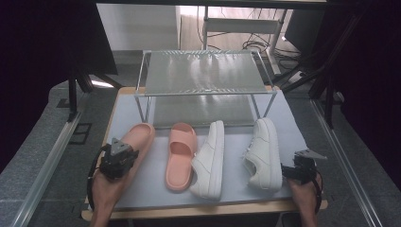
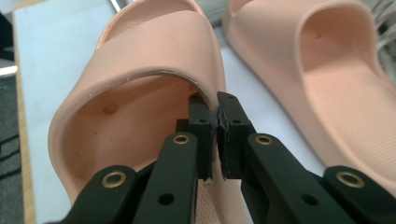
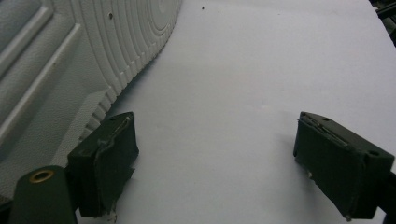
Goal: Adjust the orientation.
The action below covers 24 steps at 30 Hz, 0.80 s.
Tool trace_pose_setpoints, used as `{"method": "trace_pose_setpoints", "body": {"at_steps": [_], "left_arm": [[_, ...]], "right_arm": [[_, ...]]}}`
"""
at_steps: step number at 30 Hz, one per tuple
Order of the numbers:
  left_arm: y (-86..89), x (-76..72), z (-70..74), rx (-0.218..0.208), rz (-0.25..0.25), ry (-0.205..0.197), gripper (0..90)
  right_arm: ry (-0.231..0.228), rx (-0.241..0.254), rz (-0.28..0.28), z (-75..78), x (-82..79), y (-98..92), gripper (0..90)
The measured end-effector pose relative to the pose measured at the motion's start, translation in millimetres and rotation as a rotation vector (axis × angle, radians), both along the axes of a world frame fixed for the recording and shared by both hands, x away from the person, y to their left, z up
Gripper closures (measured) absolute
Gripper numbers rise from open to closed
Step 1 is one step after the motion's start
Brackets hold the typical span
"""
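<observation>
No text, label, brand, number or sign can be read anywhere on the shoes, the rack or the worktop.

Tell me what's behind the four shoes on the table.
Behind the shoes stands a metal shoe rack with two bare shelves. The lower shelf is only partly seen, since the top shelf covers its back part.

On the grey rectangular table mat (image 1: pixel 142 189), four shoes lie in a row. From 9 o'clock to 3 o'clock: the pink rubber slide held at the left (image 1: pixel 139 137), the second pink rubber slide (image 1: pixel 179 156), the white leather sneaker on its side (image 1: pixel 210 161), the white leather sneaker at the right (image 1: pixel 265 153). Behind them, at 12 o'clock, stands the two-level metal shoe rack (image 1: pixel 205 73). The left gripper (image 1: pixel 118 158) is at 8 o'clock, on the first slide's strap edge; the right gripper (image 1: pixel 302 168) is at 4 o'clock, just beside the right sneaker's heel.
</observation>
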<state>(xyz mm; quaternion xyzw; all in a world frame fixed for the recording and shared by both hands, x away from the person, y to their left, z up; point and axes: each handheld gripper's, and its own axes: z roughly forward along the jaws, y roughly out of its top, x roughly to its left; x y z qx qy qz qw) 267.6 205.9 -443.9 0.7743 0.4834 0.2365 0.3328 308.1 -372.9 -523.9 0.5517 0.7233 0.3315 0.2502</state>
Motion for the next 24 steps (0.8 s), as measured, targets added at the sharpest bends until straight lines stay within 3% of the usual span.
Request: {"method": "trace_pose_setpoints", "body": {"at_steps": [11, 24], "left_arm": [[-26.5, 16.3, 0.5, -0.005, -0.037, -0.017, 85.5], [-50.3, 52.0, -0.1, -0.020, -0.025, -0.046, 85.5]], "right_arm": [[0.000, 0.000, 0.000, 0.0, 0.0, 0.0, 13.8], [0.000, 0.000, 0.000, 0.0, 0.0, -0.1, 13.8]]}}
